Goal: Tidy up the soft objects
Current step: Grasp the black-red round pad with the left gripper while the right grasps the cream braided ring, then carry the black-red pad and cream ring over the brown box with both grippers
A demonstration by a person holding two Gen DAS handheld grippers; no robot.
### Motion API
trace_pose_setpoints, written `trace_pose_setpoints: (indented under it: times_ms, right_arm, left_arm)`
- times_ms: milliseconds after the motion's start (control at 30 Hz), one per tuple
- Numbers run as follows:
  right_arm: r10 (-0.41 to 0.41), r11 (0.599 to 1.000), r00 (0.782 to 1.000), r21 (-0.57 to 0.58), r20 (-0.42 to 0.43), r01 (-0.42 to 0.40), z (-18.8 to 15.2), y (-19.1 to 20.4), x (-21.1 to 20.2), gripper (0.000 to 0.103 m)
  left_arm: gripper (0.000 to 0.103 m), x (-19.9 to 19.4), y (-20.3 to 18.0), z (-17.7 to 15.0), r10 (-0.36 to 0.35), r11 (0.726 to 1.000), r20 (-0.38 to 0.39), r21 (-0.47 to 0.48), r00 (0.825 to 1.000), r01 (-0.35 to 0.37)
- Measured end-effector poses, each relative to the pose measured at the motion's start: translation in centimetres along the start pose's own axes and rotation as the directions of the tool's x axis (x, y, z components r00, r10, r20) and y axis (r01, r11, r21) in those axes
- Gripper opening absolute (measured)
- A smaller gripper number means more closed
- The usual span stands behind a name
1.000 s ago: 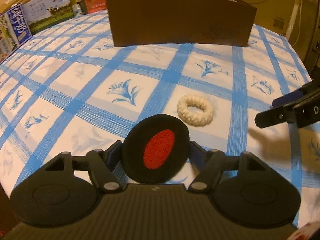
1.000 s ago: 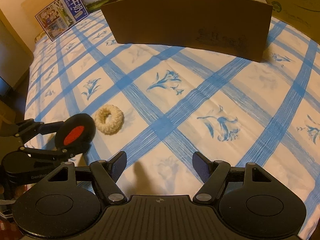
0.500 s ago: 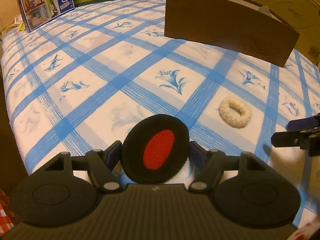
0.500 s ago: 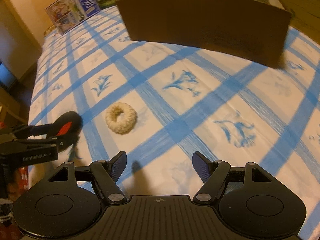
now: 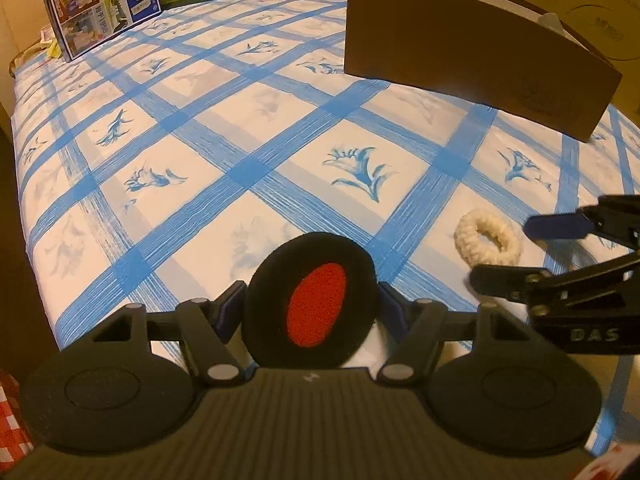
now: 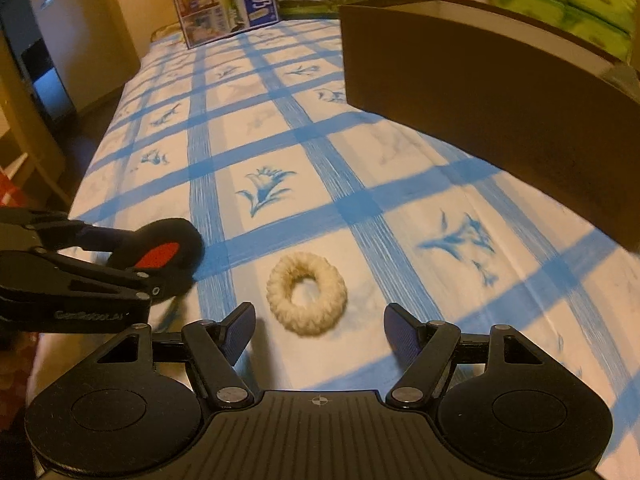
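Two claws: left claw grips pad

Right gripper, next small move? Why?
Probably lower the right gripper straight down around the cream knitted ring and close. Its jaws are open and empty, and the ring lies flat on the tablecloth just ahead between them. The left gripper already holds the black-and-red pad.
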State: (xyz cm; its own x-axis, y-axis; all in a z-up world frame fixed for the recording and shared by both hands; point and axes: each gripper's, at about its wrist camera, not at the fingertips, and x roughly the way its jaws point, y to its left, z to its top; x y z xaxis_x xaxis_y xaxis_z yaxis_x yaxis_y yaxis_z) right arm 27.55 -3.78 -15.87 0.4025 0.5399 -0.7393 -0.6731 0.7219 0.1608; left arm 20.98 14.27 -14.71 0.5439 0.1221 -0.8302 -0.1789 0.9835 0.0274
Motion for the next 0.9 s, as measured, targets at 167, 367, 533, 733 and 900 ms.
trace_pose_setpoints:
  times_ms: [167,367,533,733,900]
  right_arm:
    - [-0.011,0.996,1.000,-0.086,0.018,0.013,0.3,0.9,0.8,0.050]
    - [0.001,0.992,1.000,-0.129,0.026,0.002,0.1,1.2,0.8,0.028]
    - [0.013,0.991,1.000,-0.132,0.023,-0.010,-0.2,1.2,0.4,0.020]
    - [0.022,0.992,1.000,-0.126,0.012,-0.020,-0.5,1.1,0.0,0.019]
    - [0.029,0.993,1.000,-0.112,-0.003,-0.029,-0.7,1.0,-0.5,0.019]
  left_arm:
    - [0.068,0.1,0.0,0.1,0.005,1.000,-0.003,-0.006,1.000,-0.005]
    - [0.068,0.2,-0.1,0.1,0.006,1.000,-0.002,-0.005,1.000,-0.006]
    - [0.068,0.2,-0.1,0.1,0.012,1.000,0.001,-0.006,1.000,-0.012]
    - [0.067,0.0,-0.2,-0.1,0.008,1.000,-0.003,-0.005,1.000,-0.008]
    - [0.067,-0.5,-0.6,-0.4,0.000,1.000,-0.011,-0.006,1.000,0.000]
